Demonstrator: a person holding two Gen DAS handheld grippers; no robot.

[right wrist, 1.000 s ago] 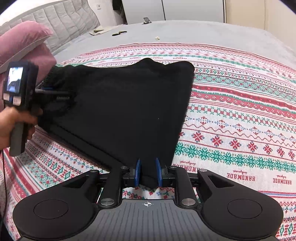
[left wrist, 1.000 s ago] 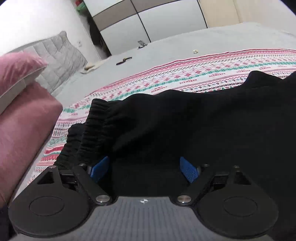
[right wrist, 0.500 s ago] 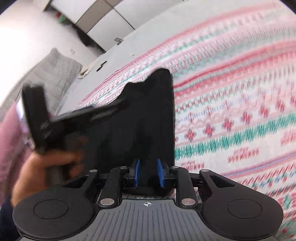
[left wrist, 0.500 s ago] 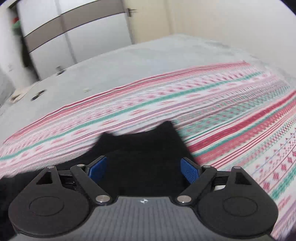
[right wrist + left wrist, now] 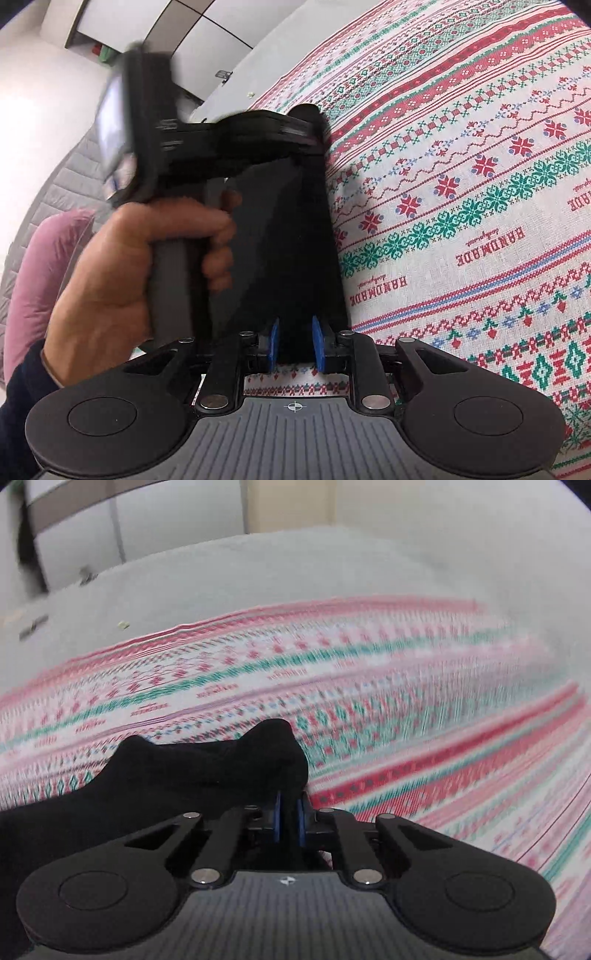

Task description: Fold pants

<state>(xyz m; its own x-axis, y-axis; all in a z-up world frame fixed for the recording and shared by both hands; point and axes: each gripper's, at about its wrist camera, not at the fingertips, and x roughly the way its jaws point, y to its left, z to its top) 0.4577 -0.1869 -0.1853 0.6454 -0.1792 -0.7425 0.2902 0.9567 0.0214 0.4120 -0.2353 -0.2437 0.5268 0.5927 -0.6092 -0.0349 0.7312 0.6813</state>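
Observation:
The black pants [image 5: 288, 240] lie on a red, green and white patterned bedspread [image 5: 461, 184]. In the right wrist view they run as a narrow dark strip from my right gripper [image 5: 294, 343], which is shut on their near edge, up to the far end. There a hand [image 5: 129, 266] holds the left gripper over the cloth. In the blurred left wrist view, my left gripper [image 5: 290, 806] is closing its jaws. Its blue pads stand close together with a corner of the pants [image 5: 203, 764] pinched between them.
The bedspread [image 5: 406, 701] stretches wide to the right of the pants. Beyond it is plain grey bedding [image 5: 258, 576] and a white wardrobe [image 5: 166, 517]. A pink pillow [image 5: 40, 280] and a grey quilted headboard sit at the left.
The left gripper swung from the waistband along the pants to their far corner, and its wide jaws came together on the cloth. The right gripper rolled and kept its grip.

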